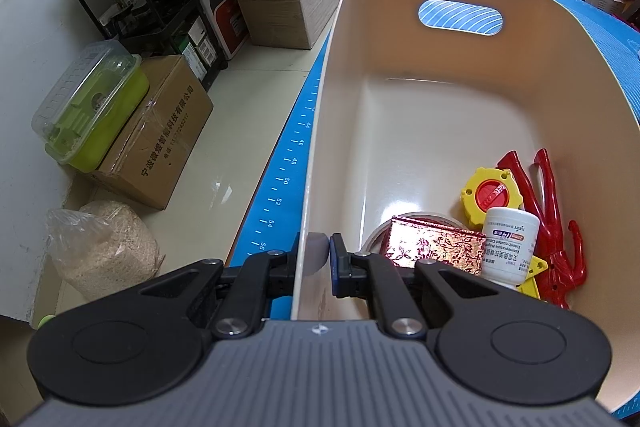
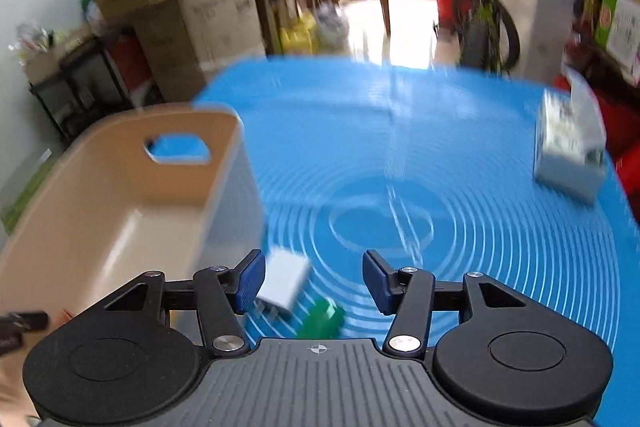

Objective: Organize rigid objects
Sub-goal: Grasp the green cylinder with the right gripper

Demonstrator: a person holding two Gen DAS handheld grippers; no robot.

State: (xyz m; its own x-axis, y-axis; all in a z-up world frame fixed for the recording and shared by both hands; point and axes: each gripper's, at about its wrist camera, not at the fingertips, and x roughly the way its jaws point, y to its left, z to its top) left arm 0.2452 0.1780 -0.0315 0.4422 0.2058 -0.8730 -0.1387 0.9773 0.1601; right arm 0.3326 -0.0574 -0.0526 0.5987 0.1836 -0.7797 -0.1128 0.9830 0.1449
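Left wrist view: left gripper clamped on the near rim of the cream storage bin, one finger outside the wall, one inside. Bin set along the left edge of the blue mat on the bench, ruler marks running just beside its wall. Far half of the bin floor bare. Crowded into the near right corner: white pill bottle, yellow cap with red centre, red plastic tongs leaning along the right wall, a red-and-gold patterned box lying over a tape roll. Beyond the mat edge, floor with a cardboard box and a green lidded container.

Right wrist view, heavily blurred: right gripper with fingers wide apart, holding nothing, above the mat near its front edge. White charger plug just beside the left finger, close to the bin's outer wall; green block just beside it. White carton well apart at the mat's right edge. Wide open mat between.
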